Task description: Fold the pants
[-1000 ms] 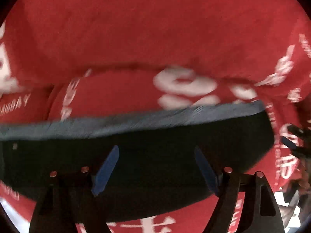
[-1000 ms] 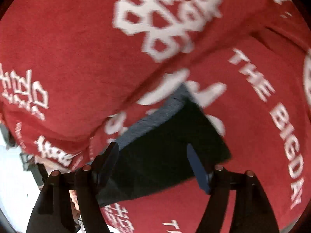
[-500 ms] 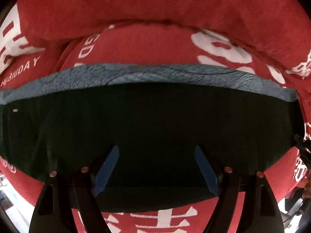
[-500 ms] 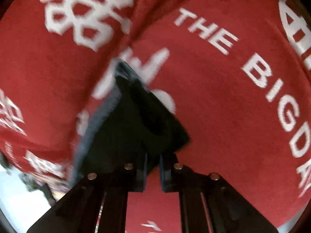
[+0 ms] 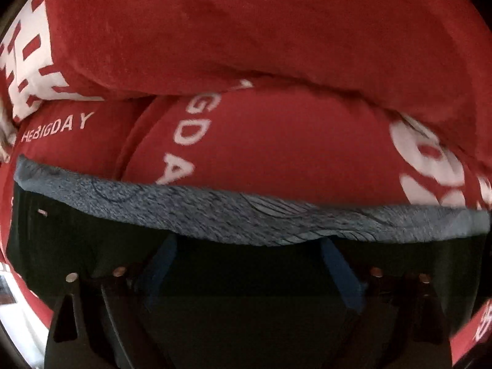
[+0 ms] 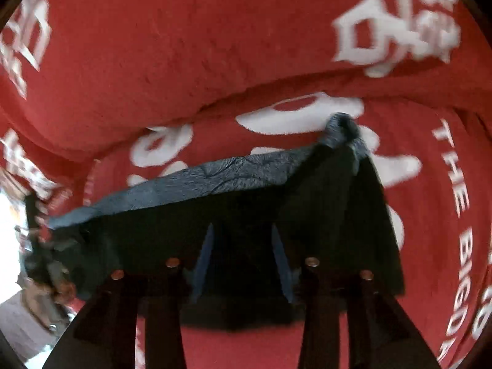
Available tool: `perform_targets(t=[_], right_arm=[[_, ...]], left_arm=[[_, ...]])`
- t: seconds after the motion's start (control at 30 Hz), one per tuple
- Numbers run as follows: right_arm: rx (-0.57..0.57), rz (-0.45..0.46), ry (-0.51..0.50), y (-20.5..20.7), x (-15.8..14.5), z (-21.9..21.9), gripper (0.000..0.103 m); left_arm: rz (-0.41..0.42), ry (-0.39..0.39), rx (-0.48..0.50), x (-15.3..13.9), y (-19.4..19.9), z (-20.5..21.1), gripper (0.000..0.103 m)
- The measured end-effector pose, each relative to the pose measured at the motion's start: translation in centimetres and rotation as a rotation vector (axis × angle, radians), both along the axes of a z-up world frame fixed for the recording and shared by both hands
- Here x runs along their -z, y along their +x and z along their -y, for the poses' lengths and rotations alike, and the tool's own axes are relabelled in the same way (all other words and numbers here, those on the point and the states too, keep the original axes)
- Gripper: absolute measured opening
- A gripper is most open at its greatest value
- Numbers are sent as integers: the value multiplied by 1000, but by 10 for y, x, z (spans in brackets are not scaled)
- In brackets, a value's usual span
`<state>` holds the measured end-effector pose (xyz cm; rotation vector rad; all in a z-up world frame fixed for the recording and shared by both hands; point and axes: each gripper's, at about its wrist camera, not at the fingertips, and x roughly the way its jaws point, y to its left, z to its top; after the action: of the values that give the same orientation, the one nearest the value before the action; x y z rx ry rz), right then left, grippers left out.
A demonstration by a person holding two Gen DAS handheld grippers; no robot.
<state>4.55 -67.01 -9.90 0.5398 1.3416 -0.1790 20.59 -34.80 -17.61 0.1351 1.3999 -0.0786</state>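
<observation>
The dark pants (image 5: 246,283) with a grey knit band (image 5: 246,215) lie flat on a red blanket (image 5: 276,141). My left gripper (image 5: 247,246) points down close over them. Its jaws are opening wide, the blue pads (image 5: 160,264) touch no fabric, and the tips reach the grey band's edge. In the right wrist view the pants (image 6: 338,215) spread out to the left, with one grey corner (image 6: 341,129) bunched up. My right gripper (image 6: 242,230) hovers over the dark cloth with its jaws opening. Cloth shows in the gap between the pads but is not pinched.
The red blanket (image 6: 153,61) with white lettering covers the whole surface, and a thick raised fold (image 5: 276,46) of it runs behind the pants. A pale floor strip (image 5: 18,323) shows at the lower left. Blurred clutter (image 6: 46,276) sits past the blanket's left edge.
My left gripper sank closer to the pants and its jaws spread wider. My right gripper shut on the pants' corner half a second ago, then rolled, and its jaws have parted again.
</observation>
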Motion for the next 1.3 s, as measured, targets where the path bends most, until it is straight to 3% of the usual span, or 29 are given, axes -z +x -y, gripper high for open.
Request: perform_targets(t=[0.07,0.13,0.23,0.33,0.43,0.5,0.63,0.7,0.73,0.77,0.87,0.9,1.0,1.07,1.13,1.3], right_arm=[[98,-6,0,-13,-2,17,38],[205,-45,-45,-37,-8,38,45],[420,-140,-205,-91,-31,81,48],[542,-87,-149,-130,-54,104,48],[459,5,-124,-129,-71,90,48],[355,40,-101,-107,-66,66,48],[254,-16,-55,-72,-31,40,48],[290,-90,-93,-81,-13,46,38],[336,-90,-74,-89,-7,52,15],[386,-76,-54,-101,-6,61,4],[438,-82,1,-119,-12,69,0],[432,-95,-23,-121,-16,68,2],[481,-177,-106,-132,-24,69,47],[554,-139,-48,-147,-32,67,49],[551,-90,33,-150,-37,49,49],[351,8,343,-114,-32,-45,49]], left_arm=[[8,-3,15,0,1,-1,95],[14,11,16,-3,-1,-5,95],[16,16,-59,-13,-2,-23,95],[33,15,-87,-23,-4,-37,95],[35,60,-67,-23,-8,-42,95],[19,85,-59,-17,-12,-46,95],[-7,114,-58,-12,-21,-53,96],[-13,108,-51,-9,-22,-58,96],[-16,113,-46,-9,-25,-60,96],[-20,116,-44,-10,-28,-64,96],[-32,114,-61,-10,-37,-77,96],[-36,111,-68,-10,-39,-81,96],[-51,113,-81,-9,-45,-95,96],[-49,114,-74,-12,-50,-103,96],[-33,116,-59,-17,-53,-115,96],[23,144,-37,-26,-42,-152,96]])
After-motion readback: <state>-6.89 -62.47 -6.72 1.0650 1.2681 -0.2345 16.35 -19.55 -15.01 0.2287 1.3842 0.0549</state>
